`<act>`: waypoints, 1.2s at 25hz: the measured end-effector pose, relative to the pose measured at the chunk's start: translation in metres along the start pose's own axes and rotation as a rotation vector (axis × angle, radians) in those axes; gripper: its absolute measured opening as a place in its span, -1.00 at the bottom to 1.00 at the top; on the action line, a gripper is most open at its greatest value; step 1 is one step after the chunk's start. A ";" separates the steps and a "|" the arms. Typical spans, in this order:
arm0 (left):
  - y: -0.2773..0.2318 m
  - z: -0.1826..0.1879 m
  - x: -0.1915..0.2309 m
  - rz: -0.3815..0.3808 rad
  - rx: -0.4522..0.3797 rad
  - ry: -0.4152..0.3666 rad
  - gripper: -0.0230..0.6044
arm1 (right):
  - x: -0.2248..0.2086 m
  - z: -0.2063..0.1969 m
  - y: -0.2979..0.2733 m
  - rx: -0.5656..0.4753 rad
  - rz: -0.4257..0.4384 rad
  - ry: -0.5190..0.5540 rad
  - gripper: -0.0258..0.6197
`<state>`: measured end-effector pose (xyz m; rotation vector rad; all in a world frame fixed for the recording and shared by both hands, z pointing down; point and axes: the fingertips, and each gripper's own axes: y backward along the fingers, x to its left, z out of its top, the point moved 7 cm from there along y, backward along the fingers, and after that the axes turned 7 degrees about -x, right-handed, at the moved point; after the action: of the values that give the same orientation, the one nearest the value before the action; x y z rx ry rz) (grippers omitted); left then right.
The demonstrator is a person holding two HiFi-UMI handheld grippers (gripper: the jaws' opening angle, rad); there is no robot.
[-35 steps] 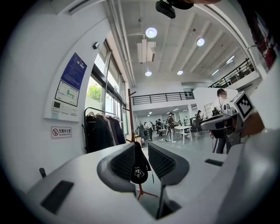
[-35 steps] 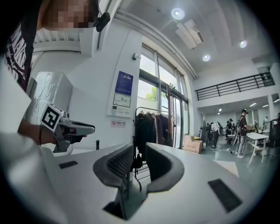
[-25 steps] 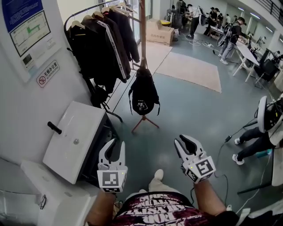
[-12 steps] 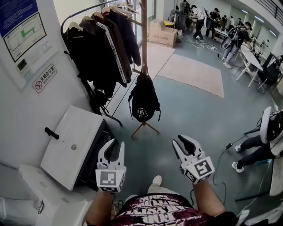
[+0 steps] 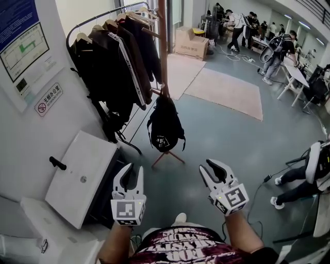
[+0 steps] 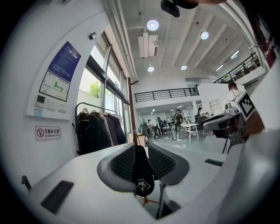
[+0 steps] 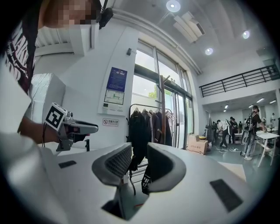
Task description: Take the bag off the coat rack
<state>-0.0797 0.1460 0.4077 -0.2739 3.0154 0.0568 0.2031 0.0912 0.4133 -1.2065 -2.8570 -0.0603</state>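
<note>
Fingers of the left gripper (image 5: 133, 172) stand apart and grip nothing. In the left gripper view the gap between them frames the black bag (image 6: 143, 180), which hangs well ahead of them. To their right, the fingers of the right gripper (image 5: 210, 169) are also spread and have just been opening. Nothing lies between them, and in the right gripper view only the lower edge of the bag shows past the right-hand finger. Both grippers are held level and side by side, low in the head view, above the person's dark red printed shirt (image 5: 180, 247). At the far left a blue poster (image 5: 23, 36) and a small no-smoking sign (image 5: 49, 93) hang on the white wall. Below them is a white cabinet (image 5: 82, 175) with a black handle. Next comes a curved garment rail (image 5: 111, 13) loaded with dark jackets (image 5: 116, 67) on hangers. Just right of it stands the wooden coat rack (image 5: 163, 51), a single upright pole on splayed feet. The bag hangs from it by its top loop, touching the pole, with a white logo low on its front. It is well apart from both grippers. Farther right a pale rug (image 5: 227, 90) lies on the grey floor, a cardboard box (image 5: 192, 41) sits behind it, and several people (image 5: 276, 51) stand near benches at the back.
</note>
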 end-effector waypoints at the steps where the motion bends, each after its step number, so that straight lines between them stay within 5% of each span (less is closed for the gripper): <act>1: -0.006 0.001 -0.003 0.000 -0.002 -0.008 -0.66 | -0.007 0.000 0.000 -0.003 -0.002 0.001 -0.55; 15: -0.046 0.003 -0.031 0.029 0.014 -0.033 -0.66 | -0.056 -0.020 -0.009 -0.016 0.039 -0.054 -0.55; 30: -0.064 -0.002 -0.006 0.035 0.013 -0.008 -0.66 | -0.067 -0.019 -0.035 -0.012 0.002 -0.066 -0.55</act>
<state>-0.0622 0.0843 0.4084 -0.2188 3.0116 0.0411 0.2254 0.0183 0.4280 -1.2355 -2.9157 -0.0383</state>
